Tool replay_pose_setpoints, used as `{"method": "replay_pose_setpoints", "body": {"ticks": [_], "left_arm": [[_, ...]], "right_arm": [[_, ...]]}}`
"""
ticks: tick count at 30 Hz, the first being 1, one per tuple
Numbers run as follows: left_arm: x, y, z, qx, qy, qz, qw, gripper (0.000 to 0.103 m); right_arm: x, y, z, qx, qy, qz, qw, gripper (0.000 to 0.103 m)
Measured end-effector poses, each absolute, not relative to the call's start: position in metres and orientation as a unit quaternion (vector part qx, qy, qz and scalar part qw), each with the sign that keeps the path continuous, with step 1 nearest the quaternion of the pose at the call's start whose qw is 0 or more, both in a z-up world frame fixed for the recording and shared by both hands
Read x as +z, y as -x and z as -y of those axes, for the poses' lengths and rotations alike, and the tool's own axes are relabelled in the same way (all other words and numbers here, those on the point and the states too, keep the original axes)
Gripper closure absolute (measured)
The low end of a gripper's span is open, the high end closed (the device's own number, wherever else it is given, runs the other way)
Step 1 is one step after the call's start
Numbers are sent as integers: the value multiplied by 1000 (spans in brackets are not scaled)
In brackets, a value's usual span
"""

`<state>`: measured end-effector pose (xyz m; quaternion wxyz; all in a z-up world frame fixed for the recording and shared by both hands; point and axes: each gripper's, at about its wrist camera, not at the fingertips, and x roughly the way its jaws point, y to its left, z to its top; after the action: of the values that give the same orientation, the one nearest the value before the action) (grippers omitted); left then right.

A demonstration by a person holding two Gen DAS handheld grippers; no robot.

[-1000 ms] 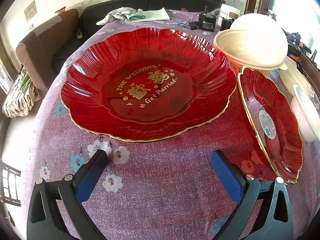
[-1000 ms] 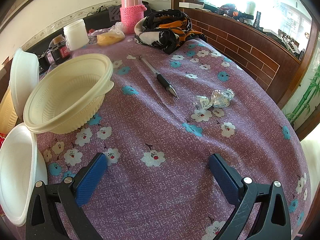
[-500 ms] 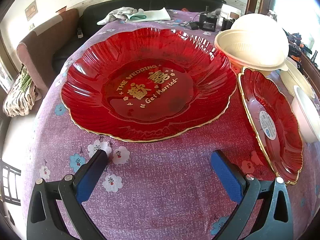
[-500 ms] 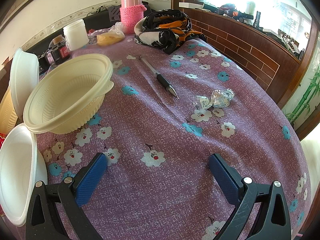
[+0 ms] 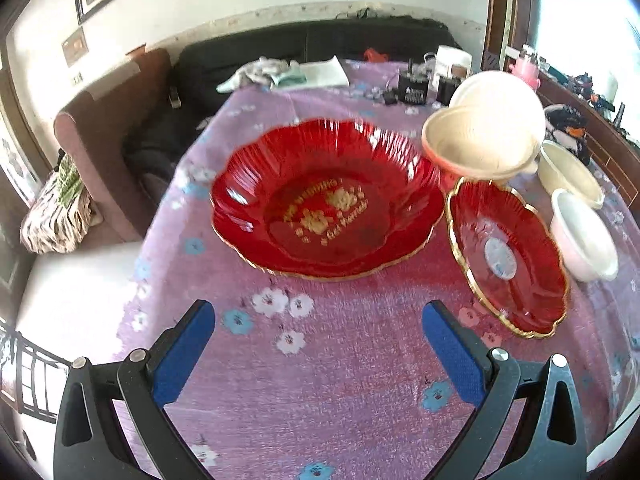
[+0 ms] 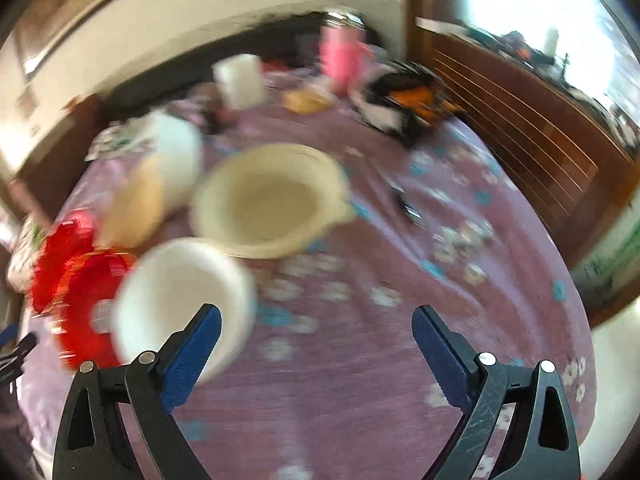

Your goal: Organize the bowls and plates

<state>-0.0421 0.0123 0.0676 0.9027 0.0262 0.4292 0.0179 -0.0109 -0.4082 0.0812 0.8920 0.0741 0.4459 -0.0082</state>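
Left gripper [image 5: 318, 330]: fingers spread, empty, large plate [image 5: 326, 200] just ahead. Right gripper [image 6: 316, 334]: fingers spread, white bowl [image 6: 180, 300] behind left finger [image 6: 192, 354].

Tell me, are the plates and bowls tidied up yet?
Not yet. Nothing looks sorted: the big red scalloped plate and the small red gold-rimmed plate lie side by side, unstacked. The cream plastic bowl and white bowl sit apart. The left gripper and right gripper are both open, holding nothing. All the stacking is left.
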Motion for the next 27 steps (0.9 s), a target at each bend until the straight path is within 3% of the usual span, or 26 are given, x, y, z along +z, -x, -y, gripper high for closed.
{"method": "replay_pose_setpoints", "body": {"ticks": [7,17,27], "left_arm": [[91,48,-10,8,-30,-412,911,0],[101,56,-13,-16,-33,-411,911,0],[115,27,-64,-21,13,-422,906,0]], "right_arm": [[126,16,323,91,-58,-411,905,5],[130,10,253,154,-54,-433,886,5],[129,-23,213,208,-73,-458,861,22]]}}
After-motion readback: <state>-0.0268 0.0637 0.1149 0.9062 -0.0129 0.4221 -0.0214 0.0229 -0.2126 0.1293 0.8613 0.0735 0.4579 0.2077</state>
